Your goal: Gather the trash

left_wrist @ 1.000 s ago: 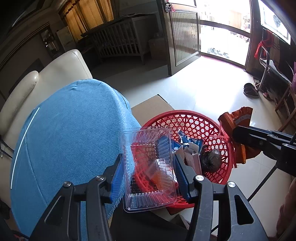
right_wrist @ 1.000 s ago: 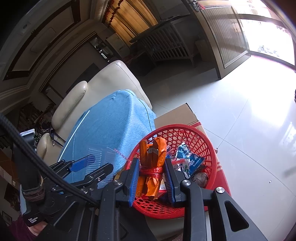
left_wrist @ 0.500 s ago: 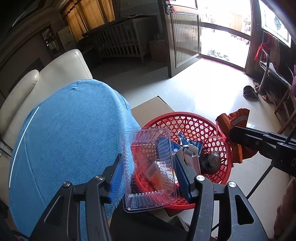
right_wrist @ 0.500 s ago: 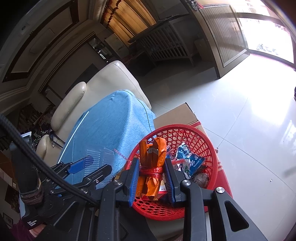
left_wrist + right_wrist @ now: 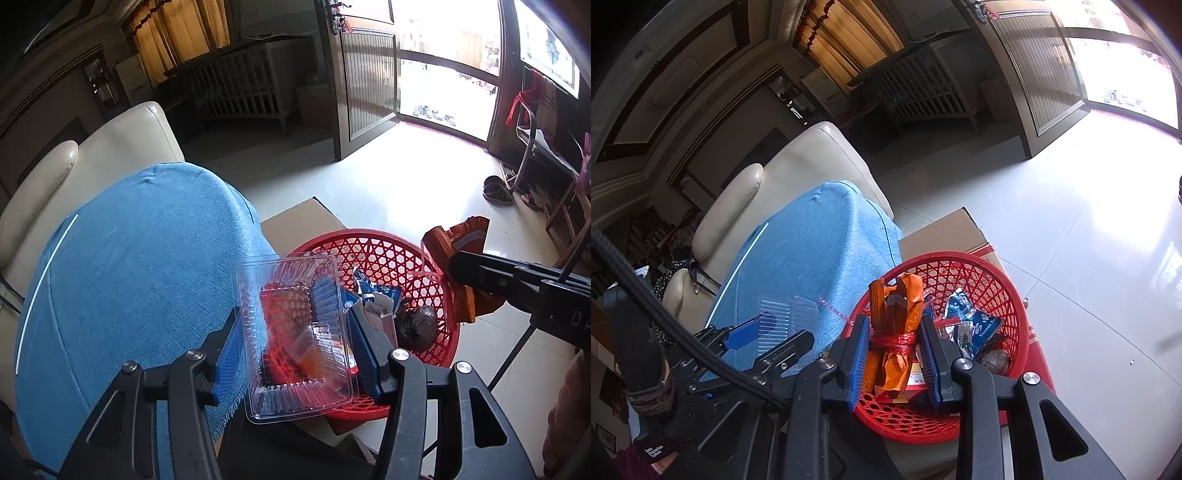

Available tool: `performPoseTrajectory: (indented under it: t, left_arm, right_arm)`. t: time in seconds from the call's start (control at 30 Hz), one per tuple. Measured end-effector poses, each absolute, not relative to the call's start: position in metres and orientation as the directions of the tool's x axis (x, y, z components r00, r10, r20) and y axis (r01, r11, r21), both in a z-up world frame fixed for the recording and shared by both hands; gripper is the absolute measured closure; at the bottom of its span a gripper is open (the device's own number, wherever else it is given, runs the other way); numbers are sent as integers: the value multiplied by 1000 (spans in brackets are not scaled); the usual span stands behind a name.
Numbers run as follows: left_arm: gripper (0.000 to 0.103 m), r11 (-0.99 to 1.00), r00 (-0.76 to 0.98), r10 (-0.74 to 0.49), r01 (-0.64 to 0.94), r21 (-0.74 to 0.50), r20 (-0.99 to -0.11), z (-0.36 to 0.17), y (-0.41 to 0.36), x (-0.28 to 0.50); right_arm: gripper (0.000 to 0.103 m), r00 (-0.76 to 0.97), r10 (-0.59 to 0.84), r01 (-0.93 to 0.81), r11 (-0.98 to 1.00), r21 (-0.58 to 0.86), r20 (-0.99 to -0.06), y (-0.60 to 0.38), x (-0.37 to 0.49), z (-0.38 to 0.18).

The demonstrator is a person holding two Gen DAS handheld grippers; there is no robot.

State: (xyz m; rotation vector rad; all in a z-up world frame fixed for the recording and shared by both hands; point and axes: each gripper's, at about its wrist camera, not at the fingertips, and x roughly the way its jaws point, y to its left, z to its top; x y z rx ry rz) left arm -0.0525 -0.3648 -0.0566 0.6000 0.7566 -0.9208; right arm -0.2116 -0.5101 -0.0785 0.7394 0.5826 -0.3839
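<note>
My left gripper [image 5: 295, 343] is shut on a clear plastic tray [image 5: 295, 332] and holds it over the near left rim of the red mesh basket [image 5: 384, 251]. My right gripper [image 5: 894, 350] is shut on an orange wrapper bundle [image 5: 897, 306] tied with red string, held above the red basket [image 5: 997, 280]. The bundle also shows in the left wrist view [image 5: 458, 240], beyond the basket's right rim. The basket holds a blue wrapper [image 5: 975, 321], a small carton [image 5: 380, 314] and a dark crumpled ball [image 5: 413, 325].
The basket rests on a cardboard box [image 5: 945, 232]. A blue cloth [image 5: 129, 273] covers a cream sofa [image 5: 122, 147] at the left. White tiled floor [image 5: 1089, 206] spreads to the right, with shoes [image 5: 496, 188] and a chair near the doorway.
Both grippers have held almost still; the orange bundle has risen slightly in the left wrist view. Both grips are unchanged.
</note>
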Motion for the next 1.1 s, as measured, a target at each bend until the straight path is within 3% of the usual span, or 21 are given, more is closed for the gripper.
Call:
performPoseTrajectory:
  t: [0.37, 0.4, 0.5, 0.6, 1.1]
  left_arm:
    - [46, 481, 390, -487, 867, 133, -782, -54, -363, -54]
    - [46, 483, 391, -488, 866, 133, -780, -53, -363, -54]
    - [45, 489, 400, -494, 862, 134, -772, -51, -361, -54]
    - [36, 500, 414, -502, 855, 136, -759, -47, -358, -54]
    - [30, 512, 492, -586, 841, 177, -643, -2, -331, -67]
  right_arm:
    - [72, 782, -117, 525, 653, 545, -613, -520, -208, -85]
    - [69, 783, -117, 525, 651, 549, -611, -521, -207, -85]
    - [40, 789, -118, 525, 639, 562, -603, -523, -206, -87]
    - [40, 799, -129, 519, 640, 566, -588, -522, -207, -84]
    - [40, 829, -234, 513, 680, 524, -508, -513, -221, -44]
